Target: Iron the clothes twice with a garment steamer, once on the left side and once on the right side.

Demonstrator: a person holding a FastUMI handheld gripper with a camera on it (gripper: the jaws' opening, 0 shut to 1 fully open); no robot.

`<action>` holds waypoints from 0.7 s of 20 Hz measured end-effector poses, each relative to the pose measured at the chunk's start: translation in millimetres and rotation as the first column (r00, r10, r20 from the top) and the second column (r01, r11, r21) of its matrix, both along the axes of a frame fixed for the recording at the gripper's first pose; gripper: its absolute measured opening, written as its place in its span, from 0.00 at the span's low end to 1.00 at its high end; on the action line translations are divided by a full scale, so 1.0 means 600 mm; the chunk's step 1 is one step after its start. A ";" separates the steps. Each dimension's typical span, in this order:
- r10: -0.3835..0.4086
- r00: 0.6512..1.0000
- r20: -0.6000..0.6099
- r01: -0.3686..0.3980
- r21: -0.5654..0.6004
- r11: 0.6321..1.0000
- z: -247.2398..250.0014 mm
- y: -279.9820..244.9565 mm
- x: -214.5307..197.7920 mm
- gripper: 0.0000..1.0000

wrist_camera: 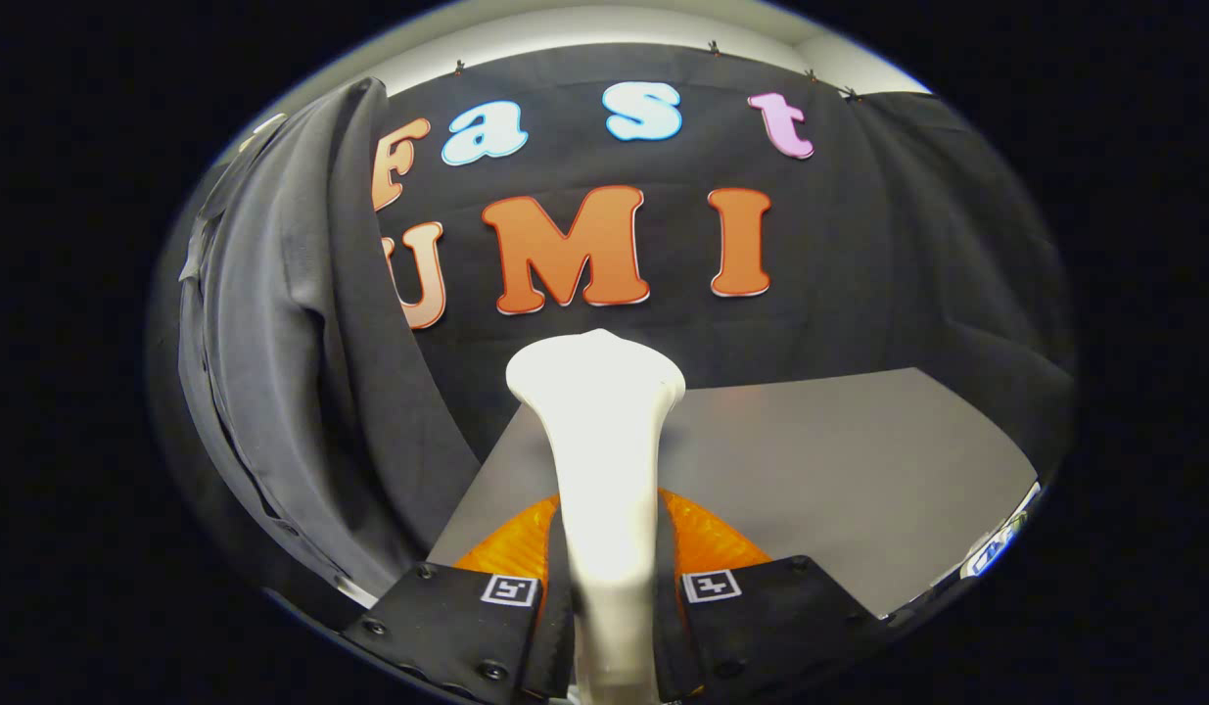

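The white plastic garment steamer [604, 460] stands upright between the fingers of the claw [609, 627], its slim neck rising from between them and flaring into a wide, rounded head just ahead of them. Both fingers press against the neck from either side, so the claw is clamped on the steamer. An orange translucent base part [707, 539] shows just behind the fingers, on both sides of the neck; its exact form cannot be told. Gripping at the narrow neck likely gives the firmest hold and leaves the head free to meet fabric.

The dark grey hanging garment [291, 362] hangs to the left of the steamer, near but apart from the head, with its folds running vertically. Hanging keeps the cloth taut under its own weight, which suits steaming strokes.

A grey flat table [859, 470] lies beyond and to the right of the steamer. The head does not touch the garment, so no pass appears under way at this moment.
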State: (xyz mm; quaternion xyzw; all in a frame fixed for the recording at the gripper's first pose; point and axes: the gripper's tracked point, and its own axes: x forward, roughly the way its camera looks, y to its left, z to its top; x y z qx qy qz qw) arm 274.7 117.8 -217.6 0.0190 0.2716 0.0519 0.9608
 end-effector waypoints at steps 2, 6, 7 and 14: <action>-0.024 0.999 0.043 0.024 -0.001 1.000 0.006 -0.001 -0.026 0.40; -0.094 0.978 0.186 0.098 -0.012 0.995 0.044 -0.008 -0.076 0.40; -0.111 0.971 0.214 0.117 -0.018 0.993 0.061 -0.007 -0.091 0.40; -0.137 0.899 0.416 0.173 -0.050 0.984 0.193 0.044 -0.197 0.40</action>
